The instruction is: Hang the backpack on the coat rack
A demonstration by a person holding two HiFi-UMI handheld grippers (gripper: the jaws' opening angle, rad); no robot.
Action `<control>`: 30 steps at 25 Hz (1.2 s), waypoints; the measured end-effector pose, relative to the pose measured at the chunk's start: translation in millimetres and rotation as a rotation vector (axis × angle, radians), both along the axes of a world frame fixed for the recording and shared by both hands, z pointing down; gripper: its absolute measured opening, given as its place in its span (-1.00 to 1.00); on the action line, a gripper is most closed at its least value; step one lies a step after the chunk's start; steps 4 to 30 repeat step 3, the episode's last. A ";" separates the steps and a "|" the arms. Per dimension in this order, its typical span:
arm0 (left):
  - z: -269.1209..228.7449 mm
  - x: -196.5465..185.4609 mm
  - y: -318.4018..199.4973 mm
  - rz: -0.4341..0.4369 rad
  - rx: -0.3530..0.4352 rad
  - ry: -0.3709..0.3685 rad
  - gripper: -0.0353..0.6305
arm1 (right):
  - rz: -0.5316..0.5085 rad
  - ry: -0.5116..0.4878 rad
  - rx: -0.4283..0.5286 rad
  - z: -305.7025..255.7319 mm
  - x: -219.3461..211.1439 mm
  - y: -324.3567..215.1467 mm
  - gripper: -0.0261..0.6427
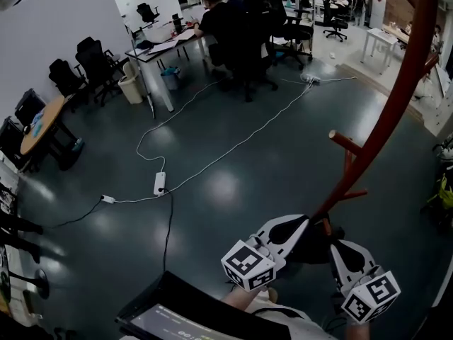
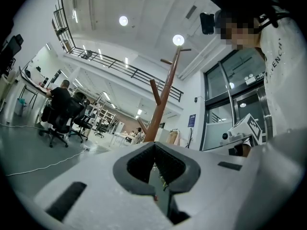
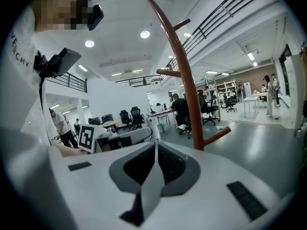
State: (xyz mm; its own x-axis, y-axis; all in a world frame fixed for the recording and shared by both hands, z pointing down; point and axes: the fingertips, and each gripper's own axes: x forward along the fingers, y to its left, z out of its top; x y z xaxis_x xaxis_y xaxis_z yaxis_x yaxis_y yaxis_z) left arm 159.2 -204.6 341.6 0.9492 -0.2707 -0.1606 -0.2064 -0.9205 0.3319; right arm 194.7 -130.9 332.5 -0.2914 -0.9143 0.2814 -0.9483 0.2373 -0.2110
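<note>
Backpack not identifiable; dark mass between grippers at rack foot may be it, cannot tell. Left gripper clenched on nothing, right gripper likewise. Risk: weak strap grip, bag drops mid-lift. Coat rack slim, curved: snagged strap could tip it. Farther off, power strip on floor: trip hazard.

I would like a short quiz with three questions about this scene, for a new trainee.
1. True or false: the right gripper has its jaws together, holding nothing.
2. The coat rack is: A red-brown, B white, C green?
3. Fill in: a white cable on the floor runs into a white ____.
Key: 1 true; 2 A; 3 power strip.
</note>
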 end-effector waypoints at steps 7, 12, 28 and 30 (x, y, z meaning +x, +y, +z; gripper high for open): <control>4.3 -5.0 -3.1 -0.005 -0.009 -0.002 -0.87 | 0.003 0.000 -0.009 4.3 -1.9 -1.1 -0.83; 4.3 -5.0 -3.1 -0.005 -0.009 -0.002 -0.87 | 0.003 0.000 -0.009 4.3 -1.9 -1.1 -0.83; 4.3 -5.0 -3.1 -0.005 -0.009 -0.002 -0.87 | 0.003 0.000 -0.009 4.3 -1.9 -1.1 -0.83; 4.3 -5.0 -3.1 -0.005 -0.009 -0.002 -0.87 | 0.003 0.000 -0.009 4.3 -1.9 -1.1 -0.83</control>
